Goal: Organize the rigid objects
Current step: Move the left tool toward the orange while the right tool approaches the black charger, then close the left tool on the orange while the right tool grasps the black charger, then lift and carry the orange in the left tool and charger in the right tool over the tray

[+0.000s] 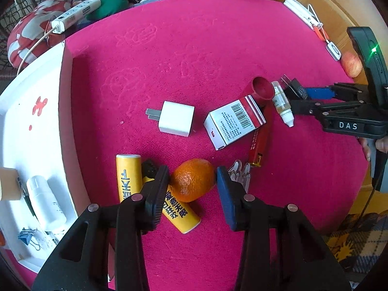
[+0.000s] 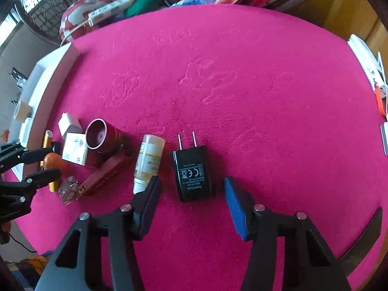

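My left gripper is open with its fingers on either side of an orange, which rests against two yellow tubes on the pink cloth. My right gripper is open around a black plug adapter lying flat, prongs pointing away. Next to it lie a small dropper bottle, a red cup, a red lighter, a white barcode box and a white charger cube. In the left wrist view the right gripper shows at the far right.
A white tray at the left table edge holds a white bottle and blue binder clips. A power strip and bedding lie beyond. An apple and white items sit at the right edge.
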Available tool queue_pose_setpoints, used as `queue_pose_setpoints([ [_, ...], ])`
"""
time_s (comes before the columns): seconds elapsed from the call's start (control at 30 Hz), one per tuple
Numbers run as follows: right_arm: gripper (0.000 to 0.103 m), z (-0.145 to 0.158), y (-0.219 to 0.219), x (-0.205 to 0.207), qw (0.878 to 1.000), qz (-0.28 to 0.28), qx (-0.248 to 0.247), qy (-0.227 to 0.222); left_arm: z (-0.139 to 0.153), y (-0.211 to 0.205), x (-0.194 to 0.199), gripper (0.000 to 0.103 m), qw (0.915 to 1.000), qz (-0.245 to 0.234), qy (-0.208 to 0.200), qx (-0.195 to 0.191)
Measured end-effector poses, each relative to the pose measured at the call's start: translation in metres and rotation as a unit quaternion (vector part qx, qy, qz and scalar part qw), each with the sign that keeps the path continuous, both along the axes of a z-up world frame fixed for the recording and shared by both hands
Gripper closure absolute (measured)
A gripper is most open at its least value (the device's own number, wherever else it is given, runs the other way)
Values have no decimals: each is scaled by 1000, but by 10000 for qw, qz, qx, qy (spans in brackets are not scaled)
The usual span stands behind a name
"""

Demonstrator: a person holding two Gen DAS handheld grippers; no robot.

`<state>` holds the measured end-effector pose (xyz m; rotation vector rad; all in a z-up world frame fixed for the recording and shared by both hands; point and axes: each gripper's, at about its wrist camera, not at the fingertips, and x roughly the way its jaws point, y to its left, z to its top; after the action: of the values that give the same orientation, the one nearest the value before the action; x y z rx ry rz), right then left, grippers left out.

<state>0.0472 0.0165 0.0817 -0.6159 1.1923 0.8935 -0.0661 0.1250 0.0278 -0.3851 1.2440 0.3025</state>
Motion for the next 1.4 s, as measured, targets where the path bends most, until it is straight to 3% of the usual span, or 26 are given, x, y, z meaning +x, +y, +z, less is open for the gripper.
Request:
queue_pose_setpoints([
  [0.07,55,-1,5,-2,9998,145,-46,-121,-6,0,2,63,9999,-7,129,-54],
  [0.1,68,0,8,-4,9995,236,-70,-202,-6,-4,4,63,9998,-79,149,71],
  [0.13,75,0,8,-4,9991,321,-100,-255,-6,-8,5,63,9996,-133,173,162],
  [0.3,75,12,-4,-3,9995,241,210,-47,8,-10,3,64,9997,-46,-84,208],
  [0.47,75,69,-22,-9,9943,38,1054,-117,59,1,-8,64,9957,396,-792,282],
  [0.57,75,122,-29,-17,9830,6,1827,-186,110,1,-14,64,9878,502,-1375,539],
  [0.7,75,193,-30,-36,9608,247,2693,-609,180,4,-34,64,9695,723,-2117,1001],
  [0.83,75,249,-31,-57,9336,450,3437,-906,228,18,-60,64,9530,977,-2651,1091],
  [0.93,75,273,-31,-68,9162,466,3874,-914,253,22,-82,64,9397,1175,-2949,1270],
  [1.0,75,283,-32,-75,9085,492,4053,-892,261,21,-94,64,9348,1257,-3031,1358],
  [1.1,74,293,-23,-87,9015,597,4197,-867,264,26,-112,64,9347,1378,-2983,1357],
  [1.4,74,285,-2,-109,9009,781,4232,-565,262,34,-149,64,9326,1551,-2952,1380],
])
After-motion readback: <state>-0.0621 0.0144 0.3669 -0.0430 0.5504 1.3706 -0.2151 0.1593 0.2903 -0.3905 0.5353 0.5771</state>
